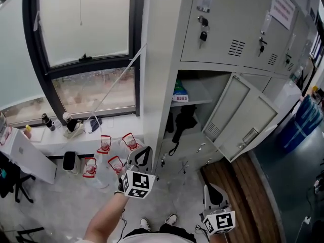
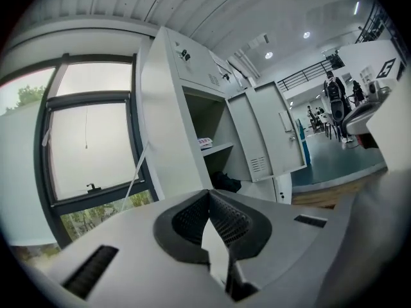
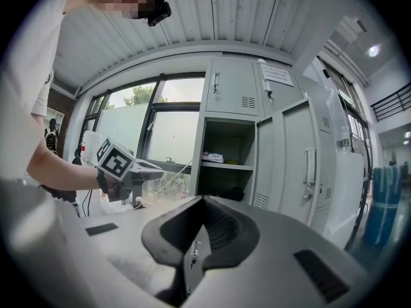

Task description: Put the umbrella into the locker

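A grey locker bank (image 1: pixel 162 59) fills the middle of the head view, beside a tall dark-framed window (image 1: pixel 83 24). One lower door (image 1: pixel 243 115) stands swung wide to the right. It bares a compartment split by a shelf (image 1: pixel 197 101).

The umbrella (image 1: pixel 183 123) is already inside, under that shelf. It is a folded black bundle lying low on the compartment floor. Its long axis seems to run from the back toward the open front, and a slim black end or strap trails down at the front edge. Which end is the handle cannot be told.

The person's left forearm (image 1: pixel 106 216) reaches forward toward the locker's left edge. It carries the left tongs (image 2: pixel 209 194) roughly level, aimed near the open compartment and well short of it. They are clenched, pads meeting, with nothing between them. Their marker cube (image 1: pixel 137 184) sits just behind, facing the head camera.

The right tongs (image 3: pixel 203 199) are held lower and closer to the body, in front of the open door, and point at the open compartment. Their pads also meet on nothing.

Clear jugs with red labels (image 1: pixel 105 145) stand on the floor below the window. A small box (image 1: pixel 179 92) rests on the shelf.
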`<action>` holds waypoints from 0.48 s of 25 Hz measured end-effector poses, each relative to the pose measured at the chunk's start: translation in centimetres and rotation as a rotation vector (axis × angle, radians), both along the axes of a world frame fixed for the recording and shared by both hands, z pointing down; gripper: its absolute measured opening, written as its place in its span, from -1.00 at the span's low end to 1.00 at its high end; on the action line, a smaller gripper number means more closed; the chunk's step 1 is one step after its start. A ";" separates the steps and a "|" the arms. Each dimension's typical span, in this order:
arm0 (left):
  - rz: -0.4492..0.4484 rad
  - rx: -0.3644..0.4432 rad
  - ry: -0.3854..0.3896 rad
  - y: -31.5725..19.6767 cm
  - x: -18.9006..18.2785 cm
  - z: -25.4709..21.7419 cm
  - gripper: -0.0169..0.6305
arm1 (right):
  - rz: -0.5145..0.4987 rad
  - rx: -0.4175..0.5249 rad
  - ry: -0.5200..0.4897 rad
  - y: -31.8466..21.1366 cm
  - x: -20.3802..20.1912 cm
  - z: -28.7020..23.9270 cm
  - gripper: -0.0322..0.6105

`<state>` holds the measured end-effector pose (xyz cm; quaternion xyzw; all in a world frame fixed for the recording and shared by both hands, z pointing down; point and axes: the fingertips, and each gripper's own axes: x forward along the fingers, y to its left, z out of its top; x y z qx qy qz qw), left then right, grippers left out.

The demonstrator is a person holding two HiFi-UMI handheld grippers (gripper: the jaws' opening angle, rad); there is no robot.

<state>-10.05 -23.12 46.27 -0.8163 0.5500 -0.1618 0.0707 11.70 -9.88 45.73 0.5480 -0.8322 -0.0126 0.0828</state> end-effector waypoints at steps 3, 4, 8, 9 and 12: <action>-0.005 0.030 -0.002 1.4 -1.3 -0.9 -0.88 | -0.003 0.014 0.011 -0.1 -0.4 -0.3 -0.85; -0.007 0.039 0.001 1.8 -1.7 -1.2 -0.88 | -0.002 0.017 0.011 -0.1 -0.5 -0.4 -0.85; -0.013 0.071 0.008 3.4 -3.4 -2.3 -0.88 | 0.002 0.022 0.012 -0.2 -0.8 -0.6 -0.85; -0.011 0.079 0.011 3.8 -3.7 -2.5 -0.88 | 0.003 0.023 0.011 -0.2 -0.8 -0.7 -0.85; -0.014 0.096 0.019 4.6 -4.7 -2.9 -0.88 | 0.010 0.026 0.008 -0.2 -0.7 -0.7 -0.85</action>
